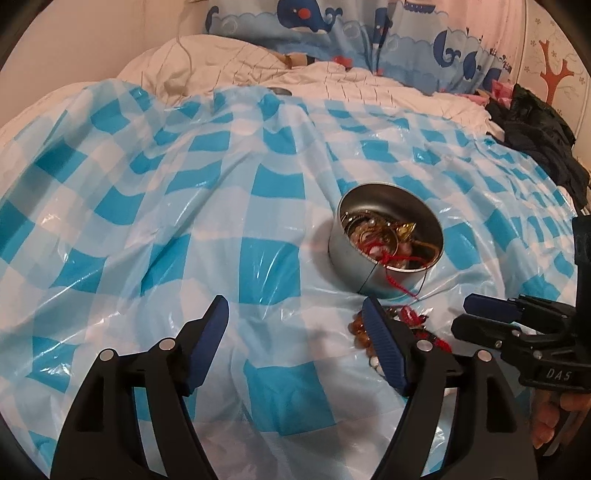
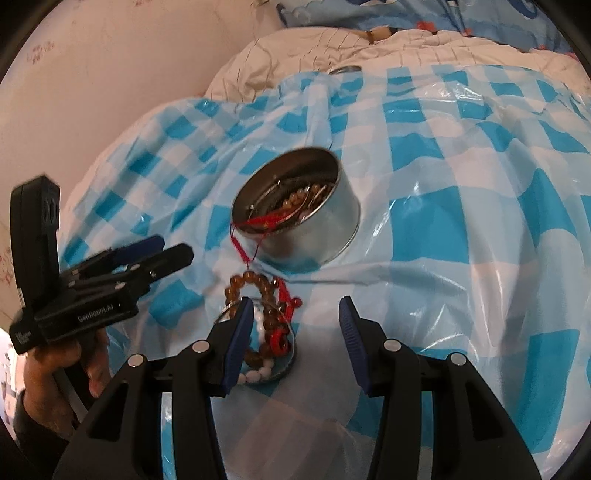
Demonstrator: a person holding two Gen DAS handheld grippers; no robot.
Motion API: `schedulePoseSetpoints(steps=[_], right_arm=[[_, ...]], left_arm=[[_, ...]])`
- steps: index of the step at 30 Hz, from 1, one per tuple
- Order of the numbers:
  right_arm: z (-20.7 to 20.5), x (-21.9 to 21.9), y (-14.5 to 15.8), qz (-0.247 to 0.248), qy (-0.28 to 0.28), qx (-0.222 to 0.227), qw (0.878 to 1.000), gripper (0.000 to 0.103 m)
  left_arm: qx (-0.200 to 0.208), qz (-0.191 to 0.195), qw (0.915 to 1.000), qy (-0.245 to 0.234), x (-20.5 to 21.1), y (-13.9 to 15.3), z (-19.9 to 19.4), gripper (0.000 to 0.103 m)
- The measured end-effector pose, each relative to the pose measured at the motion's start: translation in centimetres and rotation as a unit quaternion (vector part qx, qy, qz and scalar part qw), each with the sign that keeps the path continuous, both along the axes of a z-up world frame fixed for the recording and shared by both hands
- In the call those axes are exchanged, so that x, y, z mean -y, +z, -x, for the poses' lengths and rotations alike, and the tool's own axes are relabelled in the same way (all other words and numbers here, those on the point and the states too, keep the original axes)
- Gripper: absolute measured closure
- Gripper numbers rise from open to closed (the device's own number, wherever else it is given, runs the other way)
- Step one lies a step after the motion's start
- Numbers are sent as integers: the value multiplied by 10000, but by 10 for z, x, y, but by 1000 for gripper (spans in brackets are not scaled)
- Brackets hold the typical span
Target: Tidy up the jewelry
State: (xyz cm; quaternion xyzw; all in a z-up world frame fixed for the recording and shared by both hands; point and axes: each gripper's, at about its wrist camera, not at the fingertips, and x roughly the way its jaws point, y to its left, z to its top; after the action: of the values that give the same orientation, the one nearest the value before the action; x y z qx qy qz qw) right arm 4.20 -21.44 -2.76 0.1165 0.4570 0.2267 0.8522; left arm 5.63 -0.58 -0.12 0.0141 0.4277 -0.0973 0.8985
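Observation:
A round silver tin [image 1: 347, 258] stands on a blue-and-white checked plastic sheet [image 1: 184, 229]. It holds tangled jewelry, and a red cord [image 2: 240, 247] hangs over its rim. Just in front of the tin [image 2: 332, 229] lies a shallow round lid [image 2: 291, 354] with an amber bead bracelet [image 2: 255, 284], white beads [image 2: 255, 374] and a red knotted cord [image 2: 280, 338]. My right gripper [image 2: 295, 301] is open above the lid, its left finger covering part of the beads. My left gripper [image 1: 293, 306] is open over bare sheet, left of the pile [image 1: 360, 325], with nothing between its fingers.
The sheet covers a bed with a white quilt [image 1: 229, 62] and whale-print bedding [image 1: 314, 18] behind. Dark clothing [image 1: 535, 122] lies at the right edge. A small round metal piece [image 1: 277, 91] sits at the sheet's far edge. A wall [image 2: 110, 55] runs along the left.

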Motion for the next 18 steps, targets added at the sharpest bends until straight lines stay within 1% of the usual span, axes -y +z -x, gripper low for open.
schedulePoseSetpoints(steps=[3,6,7,8,12,15,18], right_arm=[[1,-6,-2,137,120,7,9998,56],[0,-5,-5,135,93,-7,9999,57],[0,-5,-6,127,83,-13,9999,61],[-1,-5,-7,123,85,-24,9999,61],[-4,-12,-11,146,189,-48,9997,73],[-5,-17,-15,210,257,-46,9994,76],[-7,-22,-20,259,334,-65,9991,89]], left_arm=[[-26,-21,10000,-24,1,-2,-1,31],[-23,-36,10000,-34,2,-2,-1,29],[-28,-36,10000,-34,2,-2,-1,29],[-27,-35,10000,-29,2,-2,-1,28],[-26,-15,10000,-28,2,-1,0,28],[-23,-2,10000,-23,1,-1,0,28],[-22,-10,10000,-24,1,-1,0,28]])
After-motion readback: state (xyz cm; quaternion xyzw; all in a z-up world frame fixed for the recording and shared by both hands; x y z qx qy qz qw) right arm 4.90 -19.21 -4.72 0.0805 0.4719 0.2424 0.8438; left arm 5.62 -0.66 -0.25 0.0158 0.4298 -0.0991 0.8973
